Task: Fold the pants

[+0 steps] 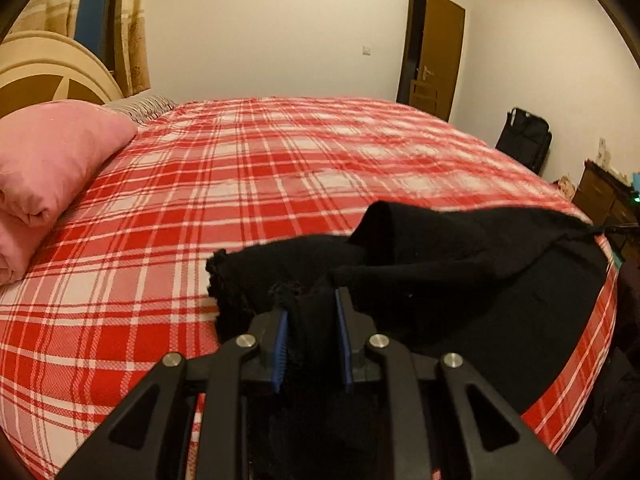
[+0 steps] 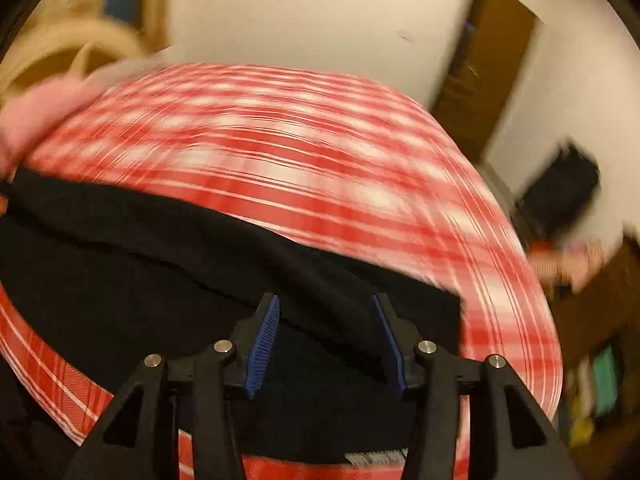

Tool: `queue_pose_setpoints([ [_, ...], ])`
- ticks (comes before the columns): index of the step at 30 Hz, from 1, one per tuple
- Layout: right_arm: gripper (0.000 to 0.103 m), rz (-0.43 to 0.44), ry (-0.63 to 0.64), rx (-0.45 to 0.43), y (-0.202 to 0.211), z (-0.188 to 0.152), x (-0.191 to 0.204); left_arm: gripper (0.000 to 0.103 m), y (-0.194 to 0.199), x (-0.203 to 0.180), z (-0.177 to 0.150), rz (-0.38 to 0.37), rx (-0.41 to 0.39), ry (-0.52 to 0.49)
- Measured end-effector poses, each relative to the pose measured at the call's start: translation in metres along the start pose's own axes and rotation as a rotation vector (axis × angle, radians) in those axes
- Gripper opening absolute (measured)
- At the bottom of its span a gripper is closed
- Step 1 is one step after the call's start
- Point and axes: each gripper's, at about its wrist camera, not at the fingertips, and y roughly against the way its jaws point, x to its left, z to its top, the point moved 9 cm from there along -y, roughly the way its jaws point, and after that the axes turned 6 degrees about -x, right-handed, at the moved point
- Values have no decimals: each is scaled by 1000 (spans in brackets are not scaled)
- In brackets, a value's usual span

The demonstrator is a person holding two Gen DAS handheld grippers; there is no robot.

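Observation:
Black pants (image 1: 460, 280) lie along the near edge of the bed, rumpled, with one part raised into a fold. My left gripper (image 1: 310, 300) is shut on a bunch of the black fabric, which fills the gap between its blue pads (image 1: 280, 344). In the right wrist view the pants (image 2: 160, 272) spread flat across the near side of the bed. My right gripper (image 2: 326, 308) is open just above the fabric near its right end, and nothing sits between its pads (image 2: 262, 340). A white label (image 2: 374, 457) shows at the pants' near edge. The right wrist view is blurred.
The bed has a red and white plaid sheet (image 1: 260, 184). A pink pillow (image 1: 52, 160) lies at the left by the headboard (image 1: 52, 76). A brown door (image 1: 438, 48) stands open at the back. A black bag (image 1: 524, 140) and a wooden dresser (image 1: 600, 196) stand at the right.

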Motion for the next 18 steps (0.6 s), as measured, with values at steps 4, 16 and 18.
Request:
queue_pose_setpoints([
  [4, 49, 56, 193, 30, -44, 4, 71, 22, 8, 1, 19, -24, -48, 54],
  [16, 2, 84, 420, 48, -100, 15, 155, 22, 1, 1, 6, -23, -5, 46],
  [18, 2, 94, 389, 35, -95, 27, 155, 22, 1, 1, 9, -25, -7, 50],
])
